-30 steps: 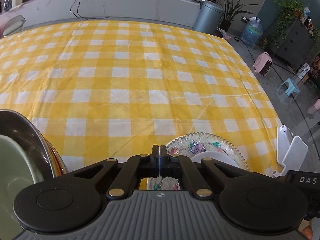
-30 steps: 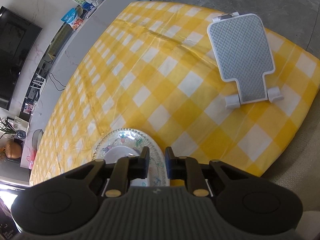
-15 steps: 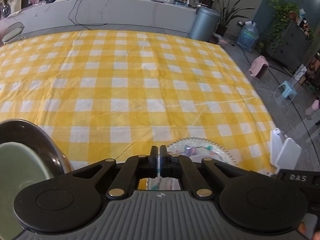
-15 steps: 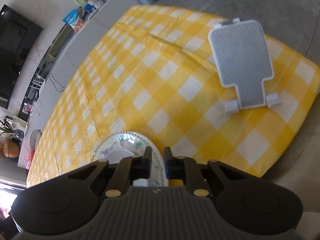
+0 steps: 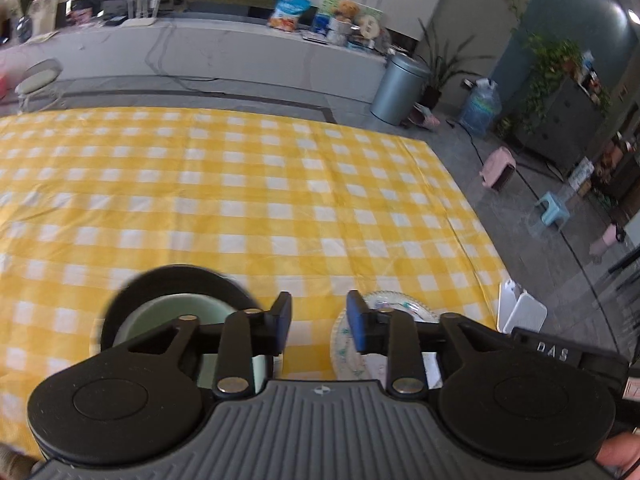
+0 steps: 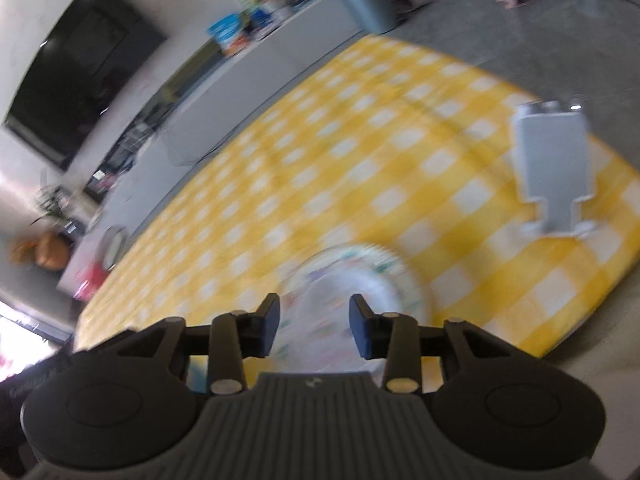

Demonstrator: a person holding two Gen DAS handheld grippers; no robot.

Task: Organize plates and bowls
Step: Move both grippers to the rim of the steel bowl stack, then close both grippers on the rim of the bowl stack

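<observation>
A patterned plate with a beaded rim (image 5: 394, 305) (image 6: 372, 268) lies on the yellow checked tablecloth near its front edge, with a smaller white dish stacked in its middle. To its left stands a dark bowl (image 5: 180, 280) holding a pale green bowl (image 5: 176, 310). My left gripper (image 5: 319, 318) hangs above the gap between bowl and plate, its jaws opening, nothing between them. My right gripper (image 6: 314, 322) hovers over the plate, its jaws opening too, with nothing pressed by the pads. The right wrist view is blurred by motion.
A white and grey stand (image 6: 554, 172) (image 5: 520, 312) sits at the cloth's right corner. The table's right edge drops to a grey floor with a bin (image 5: 398, 88), a water bottle (image 5: 482, 110) and small stools (image 5: 552, 208). A long counter (image 5: 200, 52) runs behind the table.
Both grippers went from shut to open and rose away from the plate. The dark bowl with the green bowl now shows further in from the left edge.
</observation>
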